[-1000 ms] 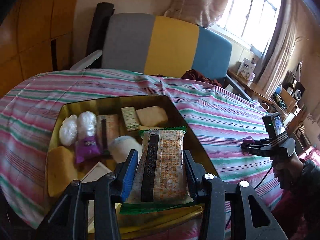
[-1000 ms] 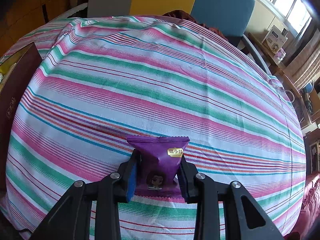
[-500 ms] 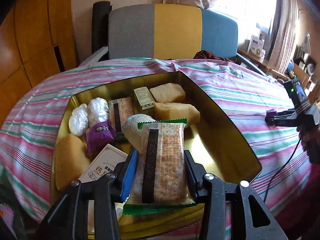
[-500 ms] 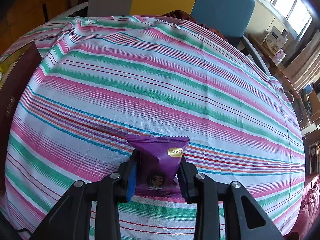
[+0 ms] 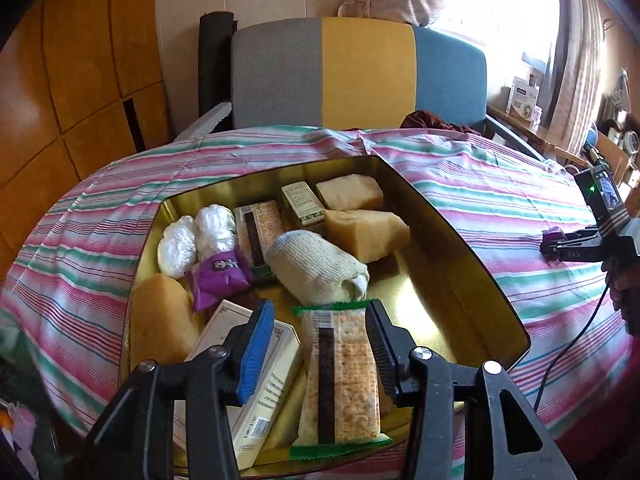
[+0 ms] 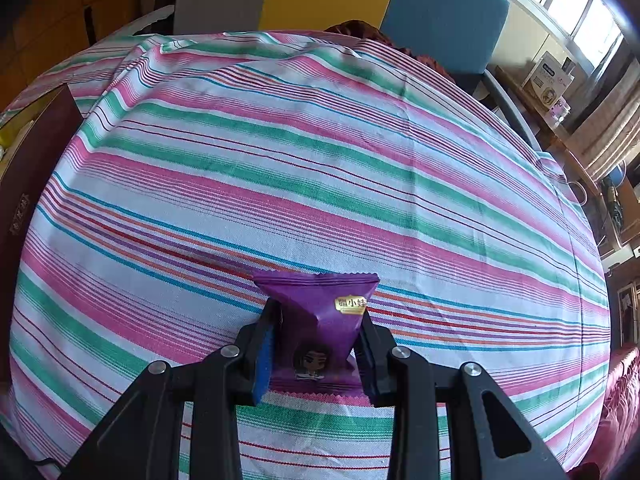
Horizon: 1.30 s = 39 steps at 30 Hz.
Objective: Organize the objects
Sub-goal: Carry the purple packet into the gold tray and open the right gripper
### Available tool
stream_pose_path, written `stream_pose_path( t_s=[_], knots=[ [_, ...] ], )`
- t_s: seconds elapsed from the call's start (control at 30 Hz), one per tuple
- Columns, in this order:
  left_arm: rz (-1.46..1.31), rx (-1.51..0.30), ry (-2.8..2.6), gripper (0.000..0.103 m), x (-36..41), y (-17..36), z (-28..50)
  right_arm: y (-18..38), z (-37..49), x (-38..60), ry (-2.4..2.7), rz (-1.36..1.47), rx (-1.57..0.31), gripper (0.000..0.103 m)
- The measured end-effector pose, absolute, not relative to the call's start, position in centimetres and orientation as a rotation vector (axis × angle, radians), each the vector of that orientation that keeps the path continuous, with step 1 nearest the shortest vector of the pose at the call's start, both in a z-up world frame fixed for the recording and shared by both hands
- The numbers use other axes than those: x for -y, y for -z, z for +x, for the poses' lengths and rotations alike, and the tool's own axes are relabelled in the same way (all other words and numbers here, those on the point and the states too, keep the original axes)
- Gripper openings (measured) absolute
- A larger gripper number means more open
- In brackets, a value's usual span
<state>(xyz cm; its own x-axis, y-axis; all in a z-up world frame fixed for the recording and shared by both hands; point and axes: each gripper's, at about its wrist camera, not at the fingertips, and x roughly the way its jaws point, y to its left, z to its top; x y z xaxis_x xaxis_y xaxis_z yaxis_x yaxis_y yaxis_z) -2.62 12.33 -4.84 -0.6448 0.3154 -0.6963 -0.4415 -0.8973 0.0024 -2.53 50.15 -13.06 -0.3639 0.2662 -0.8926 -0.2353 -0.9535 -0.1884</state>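
From the left wrist view, the left hand-held gripper (image 5: 320, 344) hung over a gold metal tin (image 5: 460, 248) of snacks. Its jaws had just been opening, with a green-edged cracker packet (image 5: 340, 376) loose between them.

From the right wrist view, the right hand-held gripper (image 6: 316, 352) pinched a purple snack packet (image 6: 320, 320) on the striped tabletop (image 6: 300, 160).

A long cracker pack (image 5: 340, 376) with green ends lies in the gold tin (image 5: 472, 280) at 6 o'clock, and a small purple snack bag (image 6: 320, 328) stands on the striped table.
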Motion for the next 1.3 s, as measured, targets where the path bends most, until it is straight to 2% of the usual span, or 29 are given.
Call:
stream_pose_path(
  t_s=[0.33,0.67,0.97,1.3],
  knots=[
    [-1.002,-0.219,-2.545,0.049,-11.6,4.1,-2.7,12.9,-2.7,-49.7,-2.314,-1.552,0.029,0.034],
    [-1.017,-0.180,-2.555,0.050,-10.8,4.2,-3.0,11.5,-2.5,-46.3,-2.362,-1.521,-0.072,0.034],
    [-1.014,-0.151,-2.563,0.050,-10.3,4.1,-3.2,7.0,-2.4,-38.2,-2.604,-1.403,-0.132,0.034],
    [-0.987,-0.045,-2.628,0.050,-7.8,3.0,-3.8,4.4,-2.8,-27.4,-2.847,-1.381,-0.089,0.034]
  ],
)
